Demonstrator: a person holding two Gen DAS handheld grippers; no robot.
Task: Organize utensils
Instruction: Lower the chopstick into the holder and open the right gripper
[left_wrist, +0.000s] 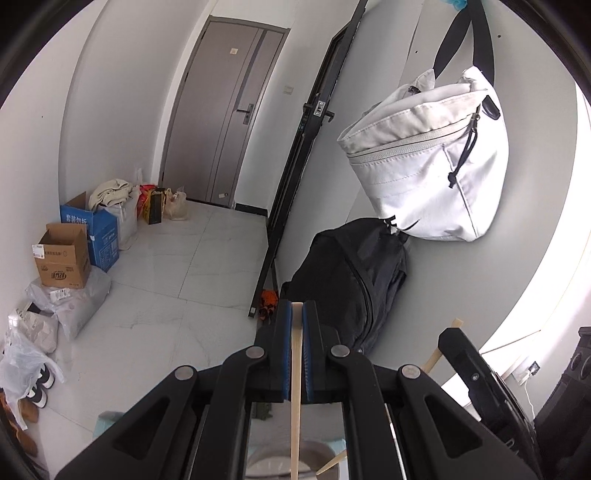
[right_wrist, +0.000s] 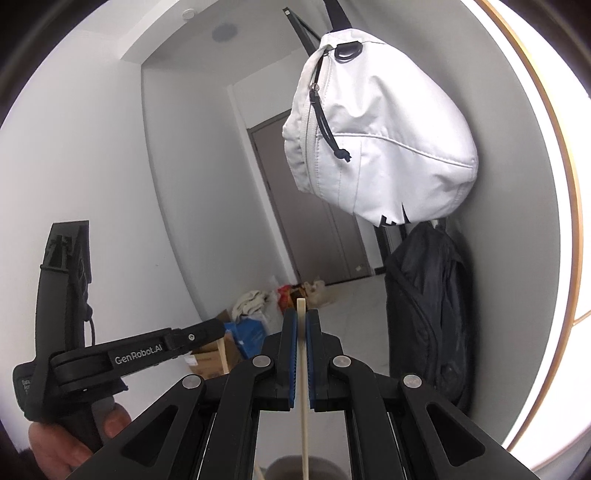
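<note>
a pale, slim, straight-sided chopstick (left_wrist: 296, 369) stands upright.

Floor (left_wrist: 192, 266), pale tile: cardboard boxes (left_wrist: 64, 258), bags & shoes (left_wrist: 40, 384) far left of tongs; black backpack (left_wrist: 351, 280) just ahead-right.

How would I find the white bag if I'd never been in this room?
Look at the pale wall right of the grey door. Two bags hang there: the white bag is the upper one, hanging by a black strap. The black backpack below is dark, so the white one stands out.
</note>
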